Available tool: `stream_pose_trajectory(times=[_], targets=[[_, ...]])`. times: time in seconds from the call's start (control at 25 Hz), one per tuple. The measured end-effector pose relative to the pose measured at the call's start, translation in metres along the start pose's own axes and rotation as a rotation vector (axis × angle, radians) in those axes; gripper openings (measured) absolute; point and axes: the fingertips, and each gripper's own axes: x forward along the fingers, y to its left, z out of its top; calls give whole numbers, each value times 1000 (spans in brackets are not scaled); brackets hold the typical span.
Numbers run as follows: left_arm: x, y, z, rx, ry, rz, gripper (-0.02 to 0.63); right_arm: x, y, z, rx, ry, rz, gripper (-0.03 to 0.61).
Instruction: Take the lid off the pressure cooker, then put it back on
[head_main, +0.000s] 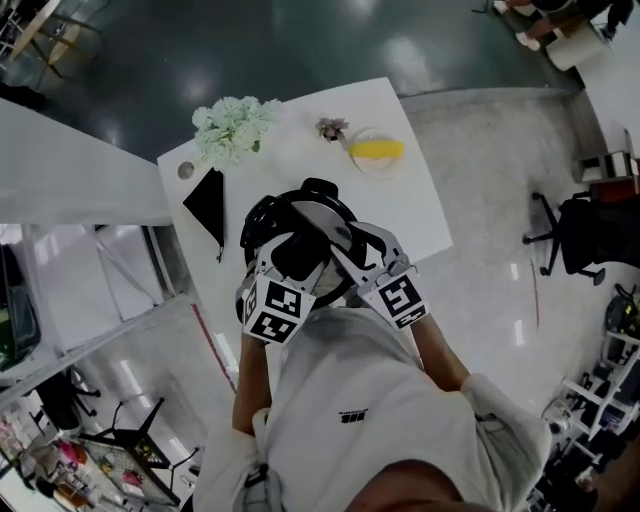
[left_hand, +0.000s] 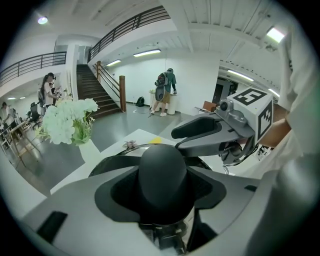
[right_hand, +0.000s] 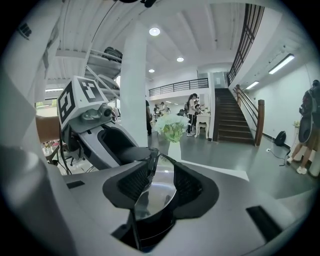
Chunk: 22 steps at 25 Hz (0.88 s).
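Left gripper view puts the left tongs (left_hand: 161, 176) squarely round the black rounded plastic knob (left_hand: 162, 159). Their dark pads press on its two sides at a middling spread. I take that grip because the knob is the one part made for lifting and turning the polished steel lid (head_main: 322, 212). My right tongs (right_hand: 161, 175) are closed almost to touching on a thin, shiny steel edge with a dark lip. I judge it to be the lid's rim, though it might be the pot's. A second hold there would keep the lid from tipping or the pot from turning.

From the head view, the black-handled steel pressure cooker (head_main: 318, 188) stands at the near edge of the white square table (head_main: 410, 210), close to my body. Both tongs meet over it from either side. The lid is over the pot, but I cannot tell whether it is seated and locked or just free. The pale green flower bunch (head_main: 235, 125) and the small plate (head_main: 372, 152) with something yellow on it stand well apart at the far side, so nothing crowds a lift.
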Motion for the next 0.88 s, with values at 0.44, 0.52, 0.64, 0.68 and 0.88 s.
stream_pose_trajectory(times=[0.44, 0.52, 0.64, 0.68, 0.88], targets=[[-2, -1, 1, 16, -9, -17, 287, -12, -5, -3, -10, -17, -70, 164], [-2, -2, 2, 16, -12, -10, 287, -12, -7, -3, -24, -30, -67, 164], [-3, -3, 4, 12, -15, -3, 287, -15, -8, -1, -14, -23, -60, 164], [-4, -4, 5, 8, -17, -2, 287, -15, -8, 0, -22, -29, -55, 164], [-8, -4, 9, -1, -19, 11, 287, -18, -12, 4, -44, -42, -39, 164]])
